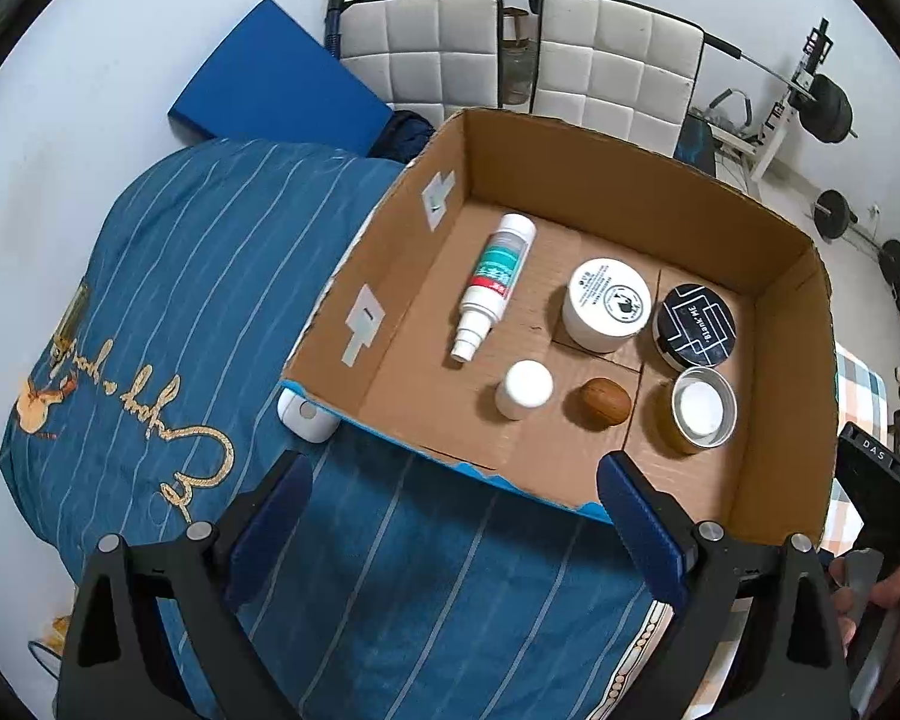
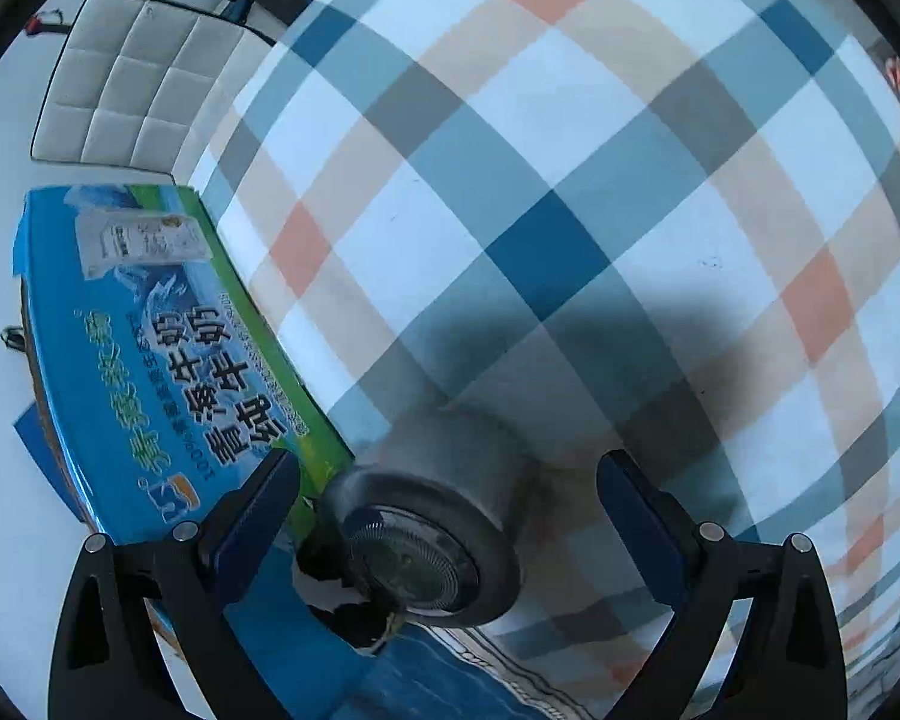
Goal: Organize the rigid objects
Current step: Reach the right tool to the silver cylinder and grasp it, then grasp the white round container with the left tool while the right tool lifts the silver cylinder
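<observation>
An open cardboard box (image 1: 570,162) rests on a blue striped cloth (image 1: 198,276). Inside it lie a white spray bottle (image 1: 495,282), a white jar (image 1: 607,303), a black round tin (image 1: 695,325), a small white bottle (image 1: 525,389), a brown wooden piece (image 1: 606,403) and a silver-lidded amber jar (image 1: 703,409). My left gripper (image 1: 456,510) hangs open and empty above the box's near edge. A grey cylinder with a round mesh face (image 2: 426,540) lies on the plaid cloth (image 2: 570,180) between the spread fingers of my right gripper (image 2: 450,510); neither pad touches it.
A small white object (image 1: 306,417) sits outside the box's near left corner. The box's blue printed outer wall (image 2: 150,360) stands just left of the grey cylinder. Two white padded chairs (image 1: 420,48) and weights stand behind. A person's hand (image 1: 894,594) shows at the right edge.
</observation>
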A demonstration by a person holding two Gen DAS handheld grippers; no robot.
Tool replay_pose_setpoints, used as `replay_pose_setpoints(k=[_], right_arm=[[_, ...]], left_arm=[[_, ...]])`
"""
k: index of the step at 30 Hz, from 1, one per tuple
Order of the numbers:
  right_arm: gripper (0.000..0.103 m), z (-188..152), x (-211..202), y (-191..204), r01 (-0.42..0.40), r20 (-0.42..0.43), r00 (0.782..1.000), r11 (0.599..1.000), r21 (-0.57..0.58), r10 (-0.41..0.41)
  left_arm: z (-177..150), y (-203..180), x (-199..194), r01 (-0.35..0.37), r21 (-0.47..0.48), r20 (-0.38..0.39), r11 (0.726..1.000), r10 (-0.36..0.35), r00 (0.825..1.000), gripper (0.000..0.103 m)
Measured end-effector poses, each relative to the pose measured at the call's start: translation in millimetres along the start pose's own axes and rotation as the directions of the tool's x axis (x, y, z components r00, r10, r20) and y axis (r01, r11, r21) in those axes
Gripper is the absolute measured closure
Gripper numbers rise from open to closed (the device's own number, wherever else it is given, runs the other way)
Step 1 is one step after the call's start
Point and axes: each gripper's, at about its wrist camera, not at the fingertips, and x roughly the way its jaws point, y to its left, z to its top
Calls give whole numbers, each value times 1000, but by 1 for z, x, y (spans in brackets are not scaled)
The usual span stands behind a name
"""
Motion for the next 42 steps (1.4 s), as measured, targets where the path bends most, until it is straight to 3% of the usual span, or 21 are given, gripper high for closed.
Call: replay_pose_setpoints(k=[4,6,10,13,19,22,26,30,35,42], right_arm=[[18,4,14,-4,51,-20,998,998,-31,-52],[35,4,12,6,96,-14,995,992,-78,-97],[37,-8,20,6,180,-83,977,969,-166,-196],[37,-23,28,0,248,-128,950,937,-244,-285],[36,-75,42,-6,372,-115,894,861,-347,-433],[36,-92,40,-6,391,-71,898,862,-323,-434],[21,-108,23,-2,385,45,921,883,-268,-388],[21,-122,16,24,482,209,875,824,-297,-436],[21,-129,38,53,520,223,854,786,-334,-470],[21,-156,45,64,552,220,834,741,-383,-507]], left_arm=[[-2,20,4,3,-51,-14,999,-4,1000,5],[-2,35,7,15,-85,-24,996,-17,1000,5],[-3,71,13,35,-162,-51,986,-44,998,5],[-6,101,21,68,-238,-78,969,-89,993,6],[-10,142,41,111,-288,-125,951,-152,980,6],[-7,159,51,98,-271,-140,958,-140,980,6],[5,177,79,92,-215,-220,972,-140,966,6],[18,177,109,125,-163,-264,979,-165,950,6],[27,159,147,122,-9,-302,992,-119,946,6],[22,138,180,160,118,-356,980,-109,928,6]])
